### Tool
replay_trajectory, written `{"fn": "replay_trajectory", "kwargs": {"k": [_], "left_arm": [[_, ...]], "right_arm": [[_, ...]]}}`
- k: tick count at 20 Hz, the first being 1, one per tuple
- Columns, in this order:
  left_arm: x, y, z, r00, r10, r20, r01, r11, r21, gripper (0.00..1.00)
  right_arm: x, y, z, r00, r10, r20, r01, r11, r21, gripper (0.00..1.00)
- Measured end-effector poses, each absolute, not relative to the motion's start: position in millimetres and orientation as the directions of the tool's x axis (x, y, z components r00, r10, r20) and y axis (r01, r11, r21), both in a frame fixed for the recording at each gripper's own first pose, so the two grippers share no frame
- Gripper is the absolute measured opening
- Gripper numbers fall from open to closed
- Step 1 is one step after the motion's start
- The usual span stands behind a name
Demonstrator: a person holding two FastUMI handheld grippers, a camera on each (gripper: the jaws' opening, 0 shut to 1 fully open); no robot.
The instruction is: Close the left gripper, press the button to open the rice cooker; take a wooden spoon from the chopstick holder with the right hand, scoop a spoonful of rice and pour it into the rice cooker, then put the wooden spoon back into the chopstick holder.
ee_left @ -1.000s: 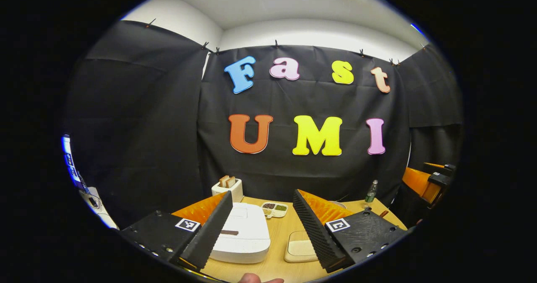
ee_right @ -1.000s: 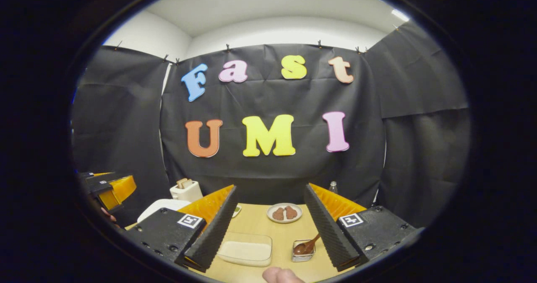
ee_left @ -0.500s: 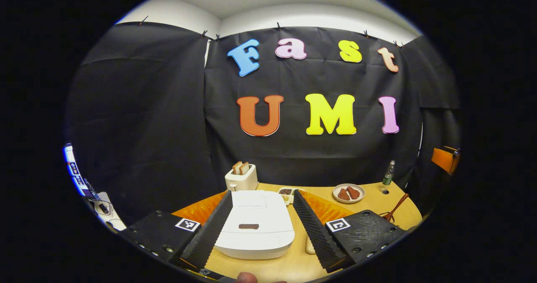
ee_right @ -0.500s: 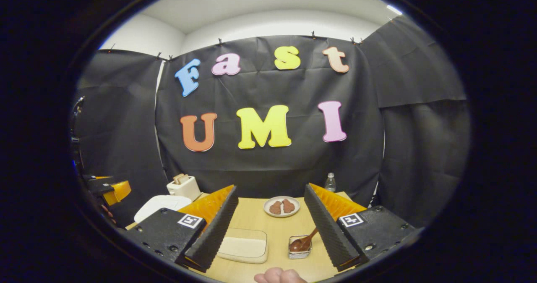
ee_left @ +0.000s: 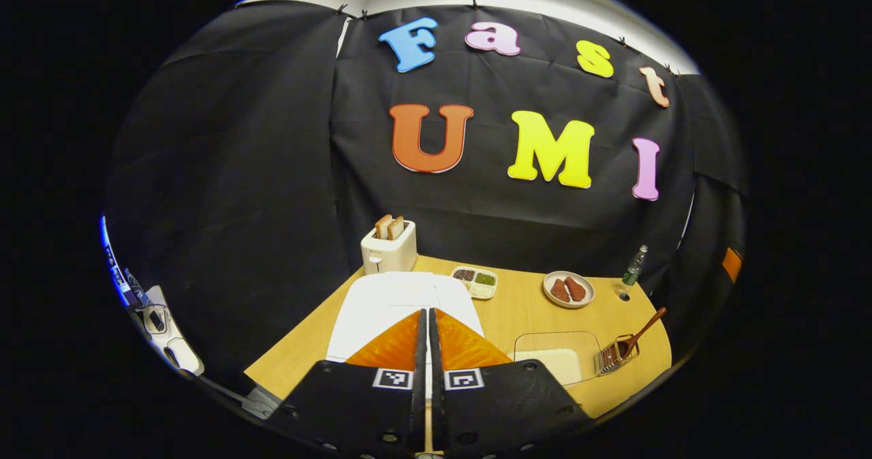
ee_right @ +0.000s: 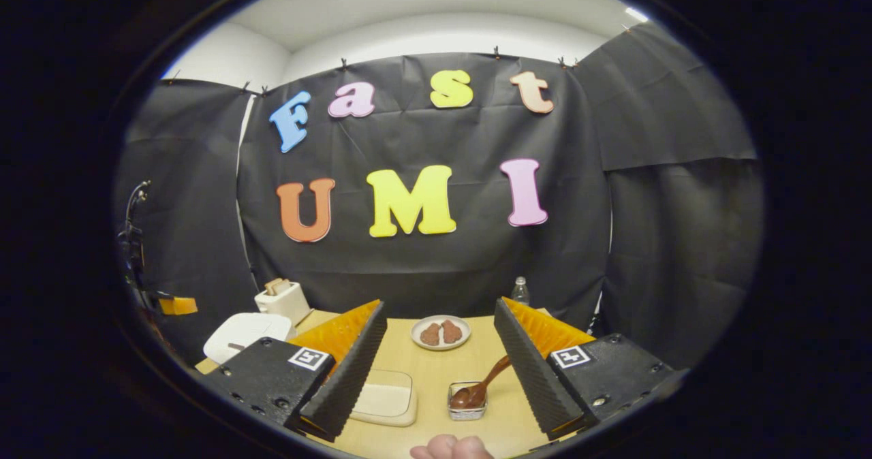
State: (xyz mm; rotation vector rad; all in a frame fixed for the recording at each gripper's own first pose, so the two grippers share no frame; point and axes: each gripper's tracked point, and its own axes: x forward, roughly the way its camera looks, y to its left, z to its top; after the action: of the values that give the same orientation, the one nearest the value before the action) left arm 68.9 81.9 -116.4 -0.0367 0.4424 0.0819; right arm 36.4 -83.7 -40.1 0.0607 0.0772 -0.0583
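1 spoon (ee_right: 477,389), 2 toast slices (ee_left: 389,227).

Rice cooker (ee_left: 398,302): white, flat rounded lid down, standing at the counter's left side. In the right gripper view, a dark strip shows on its lid.

Wooden spoon (ee_right: 479,387): dark brown, bowl down in the chopstick holder, handle leaning up and to the right.

Chopstick holder (ee_right: 467,408): small clear-walled box, upright, just right of the rice container.

Rice container (ee_left: 557,358): shallow clear tray holding white rice.
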Motion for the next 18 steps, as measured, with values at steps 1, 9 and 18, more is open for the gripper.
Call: {"fn": "replay_trajectory", "kwargs": {"k": [1,9,18], "left_arm": [[69.1,81.9,-123.6,0.888,0.060,-0.457,-0.078,0.997,-0.022,0.00],[104.8,103.1,-203.9,0.781,0.047,-0.623,-0.122,0.989,-0.079,0.00],[99.6,111.5,-242.9,0.702,0.025,-0.712,-0.147,0.983,-0.110,0.00]], "right_arm": [[36.9,-85.7,-42.7,0.995,-0.059,-0.083,0.063,0.996,0.058,1.00],[45.8,-98.1,-56.5,0.990,-0.062,-0.130,0.066,0.997,0.033,1.00],[54.4,-96.1,-67.3,0.985,-0.056,-0.165,0.058,0.998,0.005,1.00]]}}
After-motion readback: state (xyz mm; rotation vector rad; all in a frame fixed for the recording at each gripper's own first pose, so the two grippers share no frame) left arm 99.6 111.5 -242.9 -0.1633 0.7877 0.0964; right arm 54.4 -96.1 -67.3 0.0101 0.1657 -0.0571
